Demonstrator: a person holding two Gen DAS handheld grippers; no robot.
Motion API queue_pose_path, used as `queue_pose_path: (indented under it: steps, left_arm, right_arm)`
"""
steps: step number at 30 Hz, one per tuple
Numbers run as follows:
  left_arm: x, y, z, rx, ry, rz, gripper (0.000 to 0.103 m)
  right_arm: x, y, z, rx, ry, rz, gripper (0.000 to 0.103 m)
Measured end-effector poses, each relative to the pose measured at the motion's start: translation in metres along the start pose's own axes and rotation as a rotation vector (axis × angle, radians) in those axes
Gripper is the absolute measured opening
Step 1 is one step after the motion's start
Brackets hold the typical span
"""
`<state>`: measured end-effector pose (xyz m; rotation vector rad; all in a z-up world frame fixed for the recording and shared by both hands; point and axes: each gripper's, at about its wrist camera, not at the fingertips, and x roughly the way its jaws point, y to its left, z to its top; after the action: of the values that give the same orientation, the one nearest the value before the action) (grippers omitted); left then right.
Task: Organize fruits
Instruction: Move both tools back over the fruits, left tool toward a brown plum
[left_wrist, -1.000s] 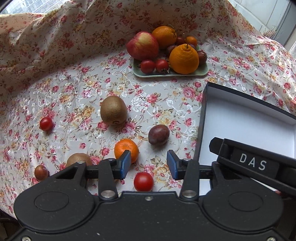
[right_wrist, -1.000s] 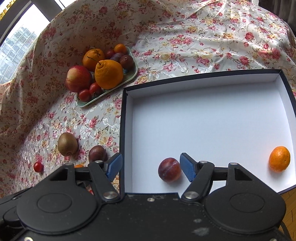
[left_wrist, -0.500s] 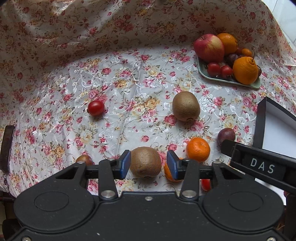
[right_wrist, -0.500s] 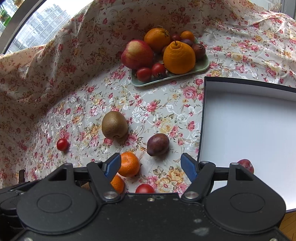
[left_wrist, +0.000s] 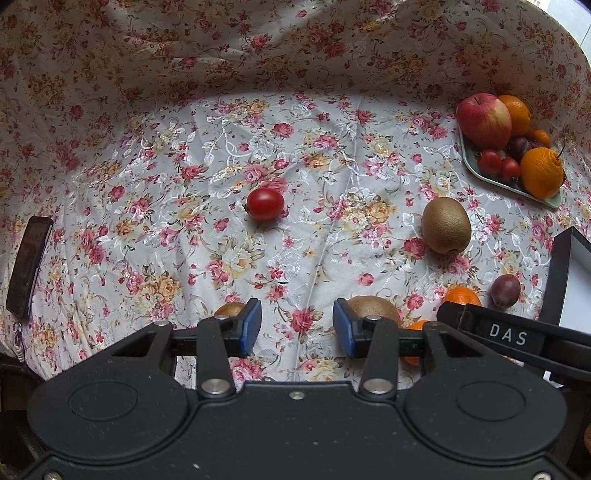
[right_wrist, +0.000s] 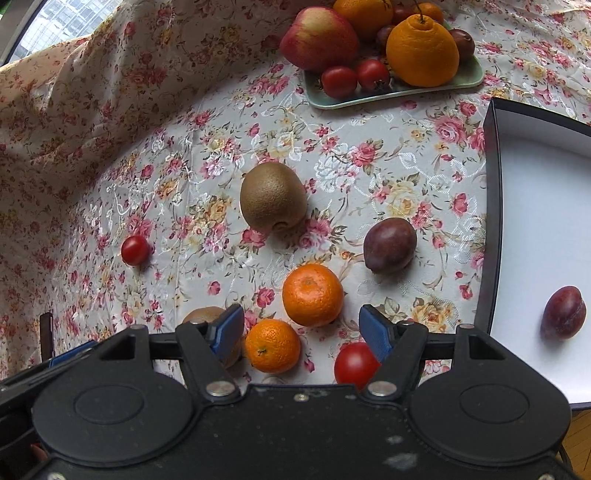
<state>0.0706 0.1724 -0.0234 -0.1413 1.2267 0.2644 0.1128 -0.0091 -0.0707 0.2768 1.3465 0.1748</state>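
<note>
The right gripper (right_wrist: 301, 334), black with blue pads, points steeply down at the table with its jaws apart and nothing clamped between them. Directly ahead of the gap lie two small round orange mandarins with dimpled skin: the nearer mandarin (right_wrist: 272, 346) sits just inside the left pad, and the farther mandarin (right_wrist: 313, 294) lies just beyond it, roughly centred. A small glossy red cherry tomato (right_wrist: 355, 363) rests under the right pad. This hand looks nearest to the mandarins, so a short drop should bring one between the pads.

Beyond them sit a dark purple plum (right_wrist: 389, 244) and a fuzzy brown kiwi (right_wrist: 272, 196), its long axis roughly upright in view. To the right stands a shallow black-walled box with a white floor (right_wrist: 493, 206), already holding one reddish plum (right_wrist: 563, 312).

The left gripper (left_wrist: 297, 328) is also unclenched and empty, over bare flowered tablecloth (left_wrist: 295, 147), with another brown kiwi (left_wrist: 373, 309) behind its right pad.
</note>
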Motion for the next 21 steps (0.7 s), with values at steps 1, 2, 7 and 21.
queue_pose_path:
  steps: [1,2,7,21]
  left_arm:
    - [0.0,0.003,0.0,-0.003,0.0,0.0,0.052]
    - [0.0,0.005,0.0,-0.006,0.0,0.001,0.052]
    - [0.003,0.017,0.0,-0.017,0.007,0.006,0.052]
    - [0.012,0.058,-0.003,-0.081,0.035,0.023,0.052]
  right_arm:
    - [0.001,0.005,0.0,-0.018,-0.003,-0.014,0.076]
    - [0.002,0.007,0.0,-0.034,-0.004,-0.024,0.081]
    - [0.007,0.02,-0.001,-0.093,-0.035,-0.041,0.084]
    - [0.031,0.045,0.002,-0.158,-0.052,-0.153,0.091]
